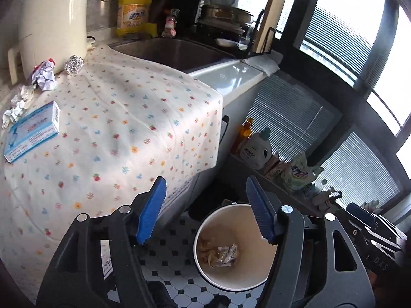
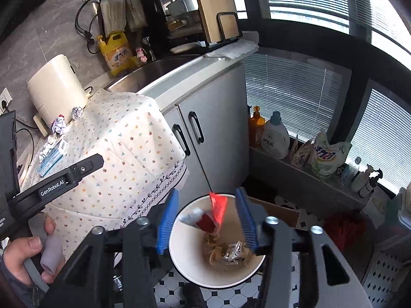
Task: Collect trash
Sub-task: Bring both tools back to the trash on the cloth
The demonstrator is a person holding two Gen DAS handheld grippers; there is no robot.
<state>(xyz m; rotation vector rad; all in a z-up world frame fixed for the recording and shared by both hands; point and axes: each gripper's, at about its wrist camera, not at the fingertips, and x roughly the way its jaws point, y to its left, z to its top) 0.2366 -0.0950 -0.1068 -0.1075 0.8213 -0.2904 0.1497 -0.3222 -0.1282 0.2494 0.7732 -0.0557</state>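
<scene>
Floral cloth point(image 1: 115, 118) covers my worktop, with crumpled paper point(image 1: 45, 75), a foil ball point(image 1: 73, 63) and a blue box point(image 1: 32, 132) lying at its far end. Both my left gripper point(image 1: 205, 210) and right gripper point(image 2: 209, 220) hang open and empty over the white bin point(image 2: 179, 261) on the floor — a red wrapper point(image 2: 218, 209) sits loose between the right gripper's fingers, above the bin's scraps.

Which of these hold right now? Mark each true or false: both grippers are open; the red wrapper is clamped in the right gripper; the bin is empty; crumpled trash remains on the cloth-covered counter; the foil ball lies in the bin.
1. Both the left gripper and right gripper are open. True.
2. The red wrapper is clamped. False: it is loose over the bin.
3. The bin is empty. False: scraps lie inside.
4. Crumpled paper remains on the counter. True.
5. The foil ball is in the bin. False: it sits on the cloth.
</scene>
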